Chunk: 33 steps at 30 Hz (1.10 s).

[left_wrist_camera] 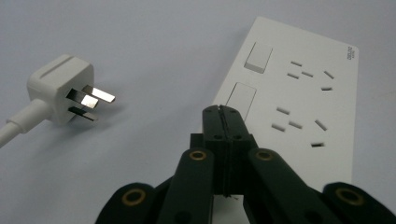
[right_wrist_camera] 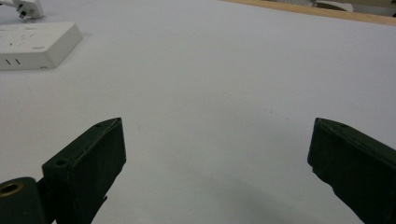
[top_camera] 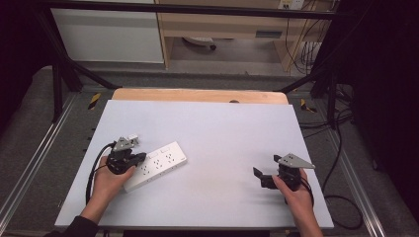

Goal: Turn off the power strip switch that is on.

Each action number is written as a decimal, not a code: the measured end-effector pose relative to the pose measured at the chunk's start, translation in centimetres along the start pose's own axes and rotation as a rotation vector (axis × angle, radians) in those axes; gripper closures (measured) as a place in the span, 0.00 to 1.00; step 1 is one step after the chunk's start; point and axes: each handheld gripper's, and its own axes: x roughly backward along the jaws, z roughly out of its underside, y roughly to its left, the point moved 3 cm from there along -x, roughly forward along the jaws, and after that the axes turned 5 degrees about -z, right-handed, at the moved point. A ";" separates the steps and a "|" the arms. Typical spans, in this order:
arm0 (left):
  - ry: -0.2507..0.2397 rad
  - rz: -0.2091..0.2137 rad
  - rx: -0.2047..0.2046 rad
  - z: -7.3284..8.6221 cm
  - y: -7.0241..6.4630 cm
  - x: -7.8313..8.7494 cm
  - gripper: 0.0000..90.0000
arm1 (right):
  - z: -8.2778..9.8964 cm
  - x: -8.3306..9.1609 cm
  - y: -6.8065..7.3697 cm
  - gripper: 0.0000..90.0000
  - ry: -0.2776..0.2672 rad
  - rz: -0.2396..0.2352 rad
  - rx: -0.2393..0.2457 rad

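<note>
Left claw (left_wrist_camera: 223, 112): my two black jaws are pressed together with nothing between them, and their tips lie over the near edge of the white rectangular plastic power strip (left_wrist_camera: 299, 98), which rests flat on the pale grey bench (left_wrist_camera: 154, 42). From above, this claw (top_camera: 141, 158) sits at the strip's (top_camera: 160, 163) left end, my left hand (top_camera: 111, 180) behind it. White three-pin plastic plug (left_wrist_camera: 60, 88): it lies on its side on the bench just left of the strip, apart from it, with its metal prongs pointing toward the strip and its white cable (left_wrist_camera: 14, 128) trailing off the frame's left edge. Right claw (right_wrist_camera: 217, 154): my jaws are spread wide over bare bench, holding nothing. In the high view this claw (top_camera: 261, 177) rests near the bench's right side, well apart from the strip, gripped by my right hand (top_camera: 296, 195).
</note>
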 end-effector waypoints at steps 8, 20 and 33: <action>-0.003 -0.001 -0.003 0.0 0.0 0.0 1.00 | 0.0 0.0 0.0 0.05 0.001 -0.001 0.001; -0.008 -0.003 -0.002 0.1 0.0 0.0 1.00 | 0.0 0.0 0.0 0.05 0.001 -0.001 0.002; -0.016 -0.003 0.004 0.1 0.0 -0.1 1.00 | 0.0 -0.1 0.1 0.05 0.003 -0.001 0.004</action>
